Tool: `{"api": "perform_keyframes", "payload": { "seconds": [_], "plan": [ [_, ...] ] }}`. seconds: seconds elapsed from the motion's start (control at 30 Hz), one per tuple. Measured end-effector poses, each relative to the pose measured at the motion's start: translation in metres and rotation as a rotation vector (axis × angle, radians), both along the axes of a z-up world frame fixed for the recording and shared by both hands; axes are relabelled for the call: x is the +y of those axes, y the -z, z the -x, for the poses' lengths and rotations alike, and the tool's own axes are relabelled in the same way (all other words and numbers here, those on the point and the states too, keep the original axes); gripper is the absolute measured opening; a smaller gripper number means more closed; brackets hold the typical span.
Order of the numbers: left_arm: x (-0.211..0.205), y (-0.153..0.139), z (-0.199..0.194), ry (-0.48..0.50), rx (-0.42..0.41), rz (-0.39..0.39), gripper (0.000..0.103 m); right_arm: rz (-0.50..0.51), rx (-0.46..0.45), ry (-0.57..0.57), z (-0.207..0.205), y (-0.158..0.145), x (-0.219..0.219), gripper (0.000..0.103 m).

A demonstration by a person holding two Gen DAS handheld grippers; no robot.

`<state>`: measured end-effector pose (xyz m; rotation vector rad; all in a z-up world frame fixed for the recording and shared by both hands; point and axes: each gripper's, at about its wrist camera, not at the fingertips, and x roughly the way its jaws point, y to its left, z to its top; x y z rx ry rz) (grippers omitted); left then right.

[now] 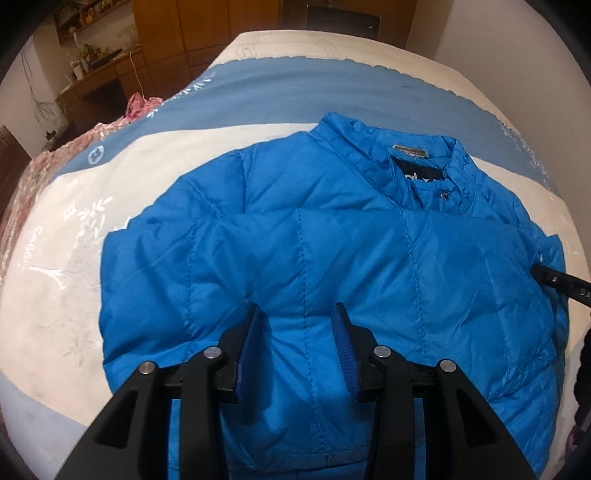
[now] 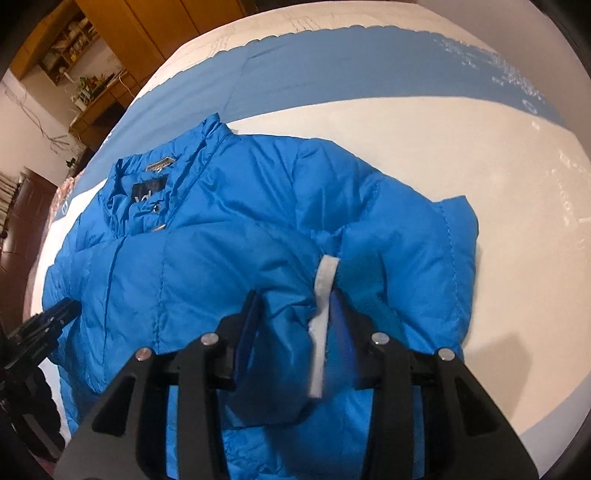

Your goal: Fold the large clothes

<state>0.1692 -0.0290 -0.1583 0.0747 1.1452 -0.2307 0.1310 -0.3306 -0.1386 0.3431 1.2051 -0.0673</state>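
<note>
Lying flat on a bed cover (image 1: 258, 144) with blue and white bands, the blue puffy jacket (image 1: 332, 258) has its collar (image 1: 402, 155) pointing to the far side and its front facing up. Both sleeves are folded in across the chest.

The left gripper (image 1: 299, 317) hangs right over the jacket's lower left part, on the near side from the collar. Its jaws stand partly apart. The blue pads (image 1: 341, 343) have only smooth jacket cloth under them, and nothing is pinched.

The right gripper (image 2: 295, 306) hangs over the jacket's lower right part, also on the near side from the collar (image 2: 177, 173). A puffy sleeve end with a white strip (image 2: 321, 314) sits between its jaws. The jaws are partly apart, and I cannot tell if the pads press on the cloth.

Each gripper's black tip shows at the jacket's edge in the other view. Wooden cupboards (image 1: 207, 33) stand far past the collar.
</note>
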Motion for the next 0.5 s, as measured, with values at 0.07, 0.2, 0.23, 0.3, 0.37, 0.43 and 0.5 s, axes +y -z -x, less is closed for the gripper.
{"api": "perform_keyframes", "payload": {
  "seconds": [0.07,0.2,0.23,0.3,0.37,0.43,0.5],
  "plan": [
    [0.000,-0.003,-0.002,-0.011,0.010,0.002,0.041,0.020,0.013,-0.011,-0.002,-0.003,0.002,0.038],
    [0.004,-0.019,0.013,-0.023,-0.002,-0.010,0.040,0.014,-0.062,-0.019,0.014,-0.035,0.010,0.042],
    [0.006,-0.023,0.020,-0.021,-0.013,-0.012,0.040,0.006,-0.081,-0.033,0.019,-0.041,0.014,0.042],
    [0.010,-0.028,0.032,-0.023,-0.031,-0.028,0.041,-0.009,-0.097,-0.067,0.032,-0.049,0.023,0.042],
    [0.017,-0.026,0.039,-0.038,-0.027,-0.031,0.041,-0.006,-0.084,-0.100,0.040,-0.045,0.034,0.042],
    [0.022,-0.017,0.045,-0.047,-0.009,-0.035,0.041,0.010,-0.057,-0.108,0.043,-0.037,0.037,0.041],
    [0.025,-0.006,0.045,-0.053,0.011,-0.039,0.041,0.023,-0.019,-0.108,0.044,-0.020,0.041,0.041]
  ]
}}
